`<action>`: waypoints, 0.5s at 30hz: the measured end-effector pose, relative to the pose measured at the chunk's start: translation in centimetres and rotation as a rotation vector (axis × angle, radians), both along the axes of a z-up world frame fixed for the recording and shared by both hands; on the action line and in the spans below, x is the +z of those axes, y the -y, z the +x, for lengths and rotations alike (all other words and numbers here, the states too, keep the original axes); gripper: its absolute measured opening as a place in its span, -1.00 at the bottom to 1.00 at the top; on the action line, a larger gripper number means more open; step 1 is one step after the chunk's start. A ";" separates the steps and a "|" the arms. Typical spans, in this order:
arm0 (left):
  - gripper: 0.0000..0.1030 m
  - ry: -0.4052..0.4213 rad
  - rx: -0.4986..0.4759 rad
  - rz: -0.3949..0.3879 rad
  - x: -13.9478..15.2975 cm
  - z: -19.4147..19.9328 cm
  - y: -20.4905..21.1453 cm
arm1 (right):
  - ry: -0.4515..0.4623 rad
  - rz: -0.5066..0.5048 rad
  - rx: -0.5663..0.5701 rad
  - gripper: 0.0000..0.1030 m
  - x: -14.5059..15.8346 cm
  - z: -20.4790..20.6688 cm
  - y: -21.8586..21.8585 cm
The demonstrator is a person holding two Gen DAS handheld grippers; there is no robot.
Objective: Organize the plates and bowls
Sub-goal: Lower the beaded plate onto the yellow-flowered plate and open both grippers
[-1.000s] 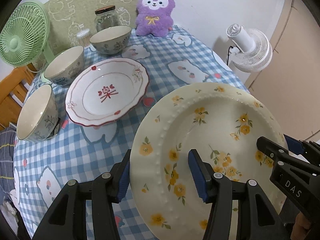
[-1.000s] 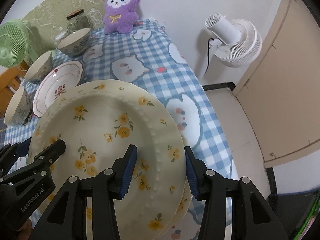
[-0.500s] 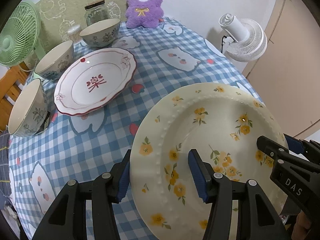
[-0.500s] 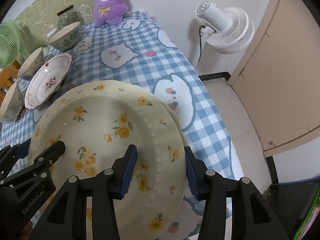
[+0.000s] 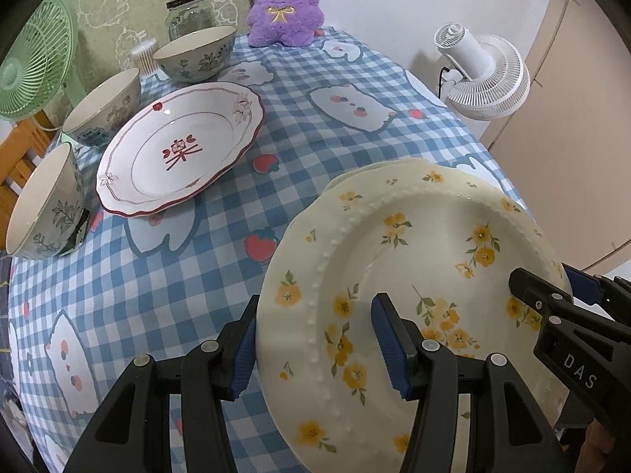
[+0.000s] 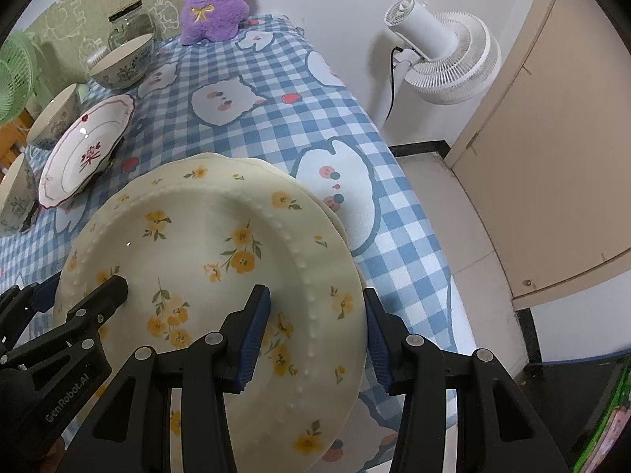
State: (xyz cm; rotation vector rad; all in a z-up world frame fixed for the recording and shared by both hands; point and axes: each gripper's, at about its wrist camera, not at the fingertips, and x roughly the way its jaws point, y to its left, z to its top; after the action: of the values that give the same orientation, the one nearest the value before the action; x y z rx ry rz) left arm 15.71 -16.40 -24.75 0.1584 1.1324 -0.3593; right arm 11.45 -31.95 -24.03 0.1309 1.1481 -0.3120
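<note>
checked tablecloth (image 5: 323,149), plates (image 5: 177,149), bowls (image 5: 193,57)

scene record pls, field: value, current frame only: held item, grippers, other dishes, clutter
held: yellow-flower plate, second cream plate beneath it
left gripper: fingers straddle the plate's left rim
right gripper: fingers straddle its right rim
other dishes: red-trim plate; three bowls along the left edge
clutter: purple plush, glass jar, green fan, white fan

Looking steeply down from each wrist, close over the yellow-flowered plate (image 5: 414,260) (image 6: 213,244); both sharing the tabletop (image 5: 315,126) (image 6: 252,134).
</note>
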 end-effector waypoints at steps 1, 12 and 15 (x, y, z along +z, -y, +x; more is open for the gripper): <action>0.09 0.000 0.001 -0.003 -0.1 0.0 0.0 | -0.003 -0.004 -0.001 -0.03 0.0 0.1 -0.1; 0.08 -0.008 0.011 -0.035 -0.5 0.2 -0.3 | -0.016 -0.033 -0.036 -0.01 -0.1 0.6 -0.4; 0.04 0.018 -0.013 0.000 -0.6 -0.1 0.1 | -0.041 -0.102 -0.015 0.02 -0.4 0.9 -1.4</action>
State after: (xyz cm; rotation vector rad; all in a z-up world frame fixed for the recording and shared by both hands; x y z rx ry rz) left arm 15.65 -16.49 -25.31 0.1685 1.1140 -0.3690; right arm 12.36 -30.53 -24.47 0.0432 1.1693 -0.3870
